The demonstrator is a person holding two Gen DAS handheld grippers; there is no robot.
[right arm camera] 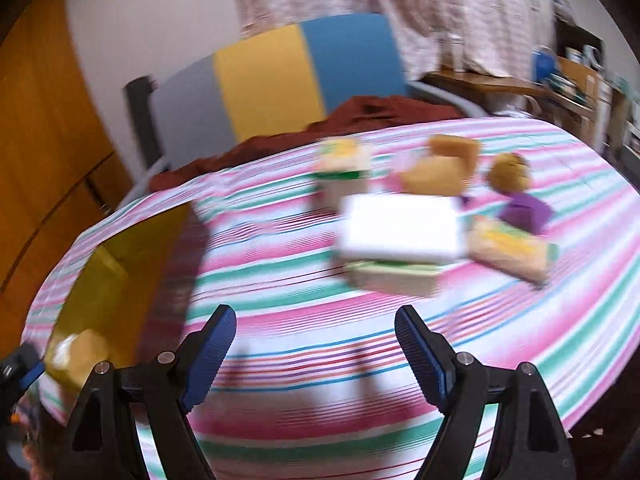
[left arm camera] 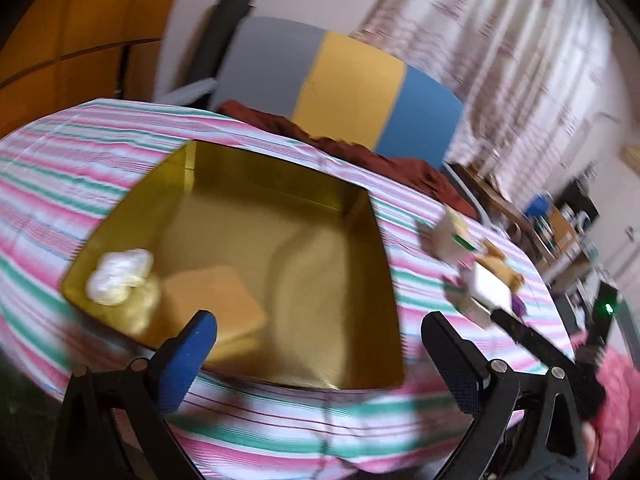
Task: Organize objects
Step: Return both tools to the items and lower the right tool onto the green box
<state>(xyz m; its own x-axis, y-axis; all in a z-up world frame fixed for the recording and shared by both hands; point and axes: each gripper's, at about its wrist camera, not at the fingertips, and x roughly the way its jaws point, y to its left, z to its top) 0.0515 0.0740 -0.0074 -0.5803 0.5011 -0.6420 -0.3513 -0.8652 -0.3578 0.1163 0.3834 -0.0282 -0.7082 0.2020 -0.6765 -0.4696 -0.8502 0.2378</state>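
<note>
A table draped in a pink, green and white striped cloth (right arm camera: 320, 360) is carrying everything in the scene. The largest item on it, an open gold tin (left arm camera: 332, 200), is sitting toward the cloth's left edge and is already holding a tan bread-shaped piece (left arm camera: 216, 304) and a crumpled white lump (left arm camera: 120, 276) in its near-left corner. The rest of the tin floor is lying bare. Toward the right edge, a blurred cluster is waiting outside the tin: a white flat box (right arm camera: 400, 228), green-trimmed packets (right arm camera: 344, 160), tan toy breads (right arm camera: 444, 168) and a purple block (right arm camera: 524, 212). The task is judged to be at an early stage, with most pieces unsorted. The left gripper (left arm camera: 320, 344) is hovering over the tin's near rim, fingers spread wide and holding nothing. The right gripper (right arm camera: 316, 340) is facing the cluster, likewise wide apart and empty.
</note>
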